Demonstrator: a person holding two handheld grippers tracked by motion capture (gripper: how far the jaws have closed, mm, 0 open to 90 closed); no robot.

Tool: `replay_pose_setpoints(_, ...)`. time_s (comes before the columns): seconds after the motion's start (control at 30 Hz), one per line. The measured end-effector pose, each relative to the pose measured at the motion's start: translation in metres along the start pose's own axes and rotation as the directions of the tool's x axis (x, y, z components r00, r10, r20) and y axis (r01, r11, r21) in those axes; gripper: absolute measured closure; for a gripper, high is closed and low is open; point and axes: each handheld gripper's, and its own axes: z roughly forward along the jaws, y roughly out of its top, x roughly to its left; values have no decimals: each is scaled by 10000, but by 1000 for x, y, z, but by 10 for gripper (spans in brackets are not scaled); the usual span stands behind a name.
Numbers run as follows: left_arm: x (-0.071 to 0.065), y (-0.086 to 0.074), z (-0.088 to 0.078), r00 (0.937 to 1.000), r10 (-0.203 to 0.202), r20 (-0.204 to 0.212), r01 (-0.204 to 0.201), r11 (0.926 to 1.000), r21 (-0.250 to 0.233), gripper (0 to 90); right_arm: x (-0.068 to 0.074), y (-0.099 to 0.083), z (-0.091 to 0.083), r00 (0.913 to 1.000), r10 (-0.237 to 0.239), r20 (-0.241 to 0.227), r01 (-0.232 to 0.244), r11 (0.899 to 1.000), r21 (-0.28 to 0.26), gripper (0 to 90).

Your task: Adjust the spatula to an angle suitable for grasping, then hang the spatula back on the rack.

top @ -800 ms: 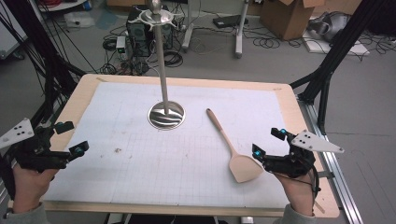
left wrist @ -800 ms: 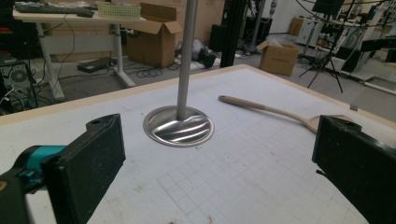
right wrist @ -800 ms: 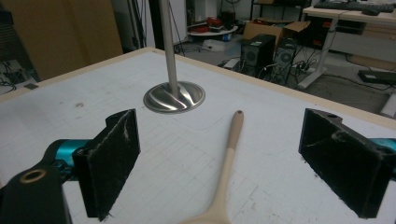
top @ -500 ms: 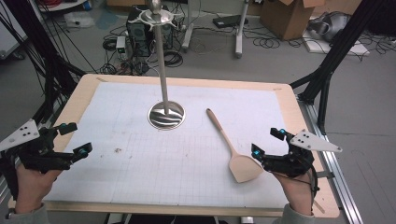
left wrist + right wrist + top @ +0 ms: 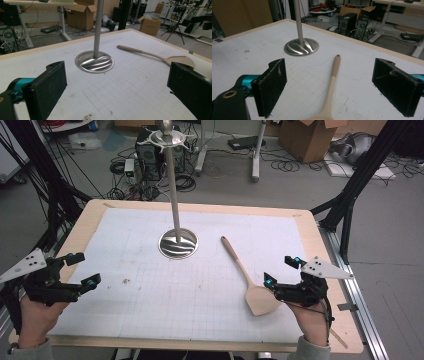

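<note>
- Lying flat on the white gridded mat (image 5: 150, 320), the wooden spatula (image 5: 248, 278) sits just to the right of the metal stand's round base (image 5: 178, 243), apart from it, its thin handle end pointing toward the far edge and its broad blade toward the person.
- Right gripper (image 5: 281, 276): held low just right of the spatula's blade, jaws spread wide with nothing between the pads. In the right gripper view the spatula (image 5: 331, 90) runs up between the two jaws, lying on the mat below them, untouched.
- Left gripper (image 5: 84, 269): well to the left of the stand's base, near the table's left edge, jaws wide apart and empty. In the left gripper view the base (image 5: 94, 61) and the spatula (image 5: 155, 55) lie beyond the pads.
- Metal stand: a slim upright pole (image 5: 173, 190) rises from the base near the middle of the mat, on the far half. It stands between the left gripper and the spatula; nothing stands between the right gripper and the spatula.
- Wooden table (image 5: 320, 245): a bare wooden border frames the mat around the base.
- Beyond the far edge, behind the stand: cables on the floor (image 5: 200, 170), a computer tower (image 5: 149, 151) and a cardboard box (image 5: 305, 137).
- Black frame struts (image 5: 360, 175) rise right of the table.
</note>
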Motion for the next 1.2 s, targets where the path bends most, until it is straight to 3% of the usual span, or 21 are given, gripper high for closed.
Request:
replay_pose_setpoints(0.3,1,-2,-1,9999,-63,-83,64,9999,87,30,6,1,19,9999,-92,-61,94,9995,309,118)
replay_pose_setpoints(0.77,2,-4,-3,9997,-152,-165,155,9997,163,30,2,-1,27,9996,117,266,-127,9991,397,117)
replay_pose_setpoints(1.2,-1,-4,-2,9998,-181,-19,181,9997,142,30,7,-1,41,9990,-87,445,56,9977,679,118)
